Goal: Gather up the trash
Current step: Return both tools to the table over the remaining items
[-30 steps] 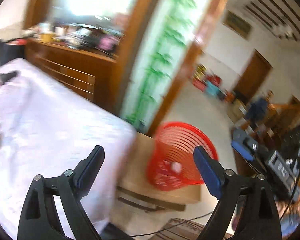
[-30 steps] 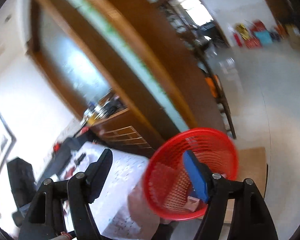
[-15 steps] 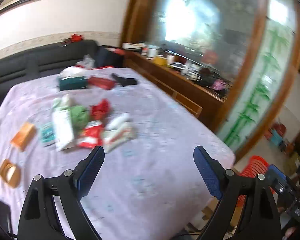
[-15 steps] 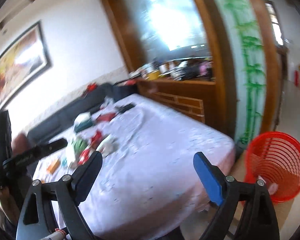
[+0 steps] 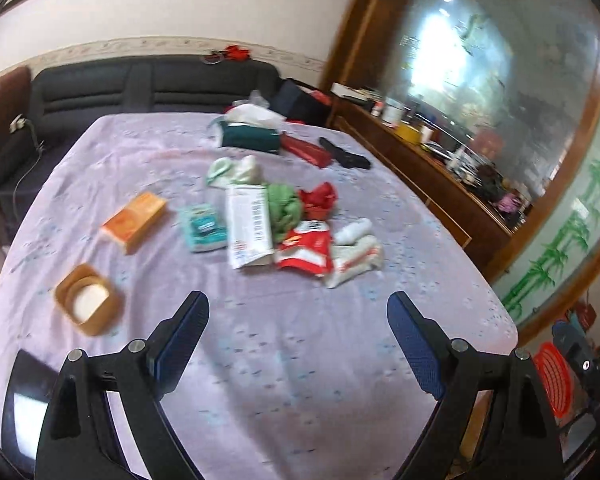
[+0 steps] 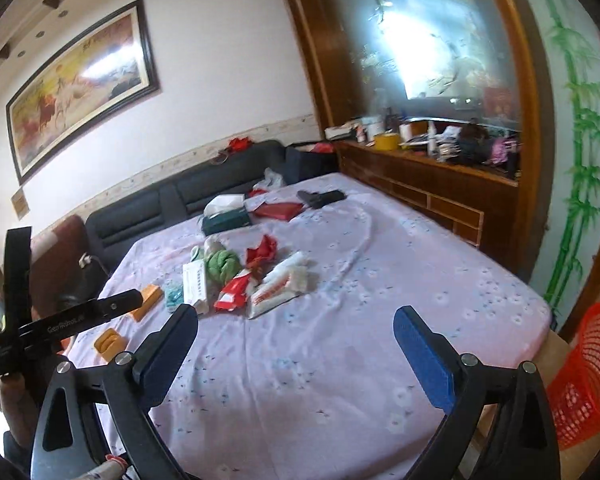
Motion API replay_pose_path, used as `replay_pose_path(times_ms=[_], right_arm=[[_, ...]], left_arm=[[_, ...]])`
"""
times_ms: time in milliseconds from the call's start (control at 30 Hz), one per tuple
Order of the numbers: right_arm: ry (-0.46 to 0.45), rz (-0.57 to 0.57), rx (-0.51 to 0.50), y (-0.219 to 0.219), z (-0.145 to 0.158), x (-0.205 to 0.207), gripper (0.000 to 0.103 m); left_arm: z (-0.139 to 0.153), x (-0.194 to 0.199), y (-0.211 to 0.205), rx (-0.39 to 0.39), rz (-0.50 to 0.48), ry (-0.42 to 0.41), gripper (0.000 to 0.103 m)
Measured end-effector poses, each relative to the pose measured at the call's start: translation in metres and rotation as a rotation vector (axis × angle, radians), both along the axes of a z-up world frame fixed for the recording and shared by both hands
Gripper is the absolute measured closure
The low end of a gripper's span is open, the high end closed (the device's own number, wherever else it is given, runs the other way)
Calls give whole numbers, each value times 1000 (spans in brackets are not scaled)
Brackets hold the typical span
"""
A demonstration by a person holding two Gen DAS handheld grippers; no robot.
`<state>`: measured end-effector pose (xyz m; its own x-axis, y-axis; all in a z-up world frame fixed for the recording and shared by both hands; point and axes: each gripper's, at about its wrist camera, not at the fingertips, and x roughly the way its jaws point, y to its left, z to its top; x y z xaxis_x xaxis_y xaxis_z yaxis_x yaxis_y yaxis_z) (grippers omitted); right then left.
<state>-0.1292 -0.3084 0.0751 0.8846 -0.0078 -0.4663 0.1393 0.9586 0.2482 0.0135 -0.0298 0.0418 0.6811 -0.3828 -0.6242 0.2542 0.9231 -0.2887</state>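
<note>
Several crumpled wrappers point(image 5: 306, 246), clustered mid-table.

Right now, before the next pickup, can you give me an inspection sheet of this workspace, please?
Surface: table under lilac cloth, near part bare.
Job's things: wrapper pile mid-table; red basket beside the table's corner.
Clutter: orange box, tissue box, wooden dish.
Grippers: left gripper and right gripper open, empty; right jaws just widened.
Cables: one by the sofa.
Surroundings: dark sofa, wooden sideboard.
</note>
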Motion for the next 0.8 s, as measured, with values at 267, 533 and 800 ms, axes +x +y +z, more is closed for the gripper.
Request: replay_pose_path(times_ms=[267,533,800], right_arm=[[-19,119,79,16,-13,35,3],[59,213,154,28,-36,74,3],[104,218,192,30,-49,100,7]], left_arm=[[-19,-9,58,-17,160,38,13],[-25,2,73,-28,188,63,13],[-30,32,39,-16,101,83,13]])
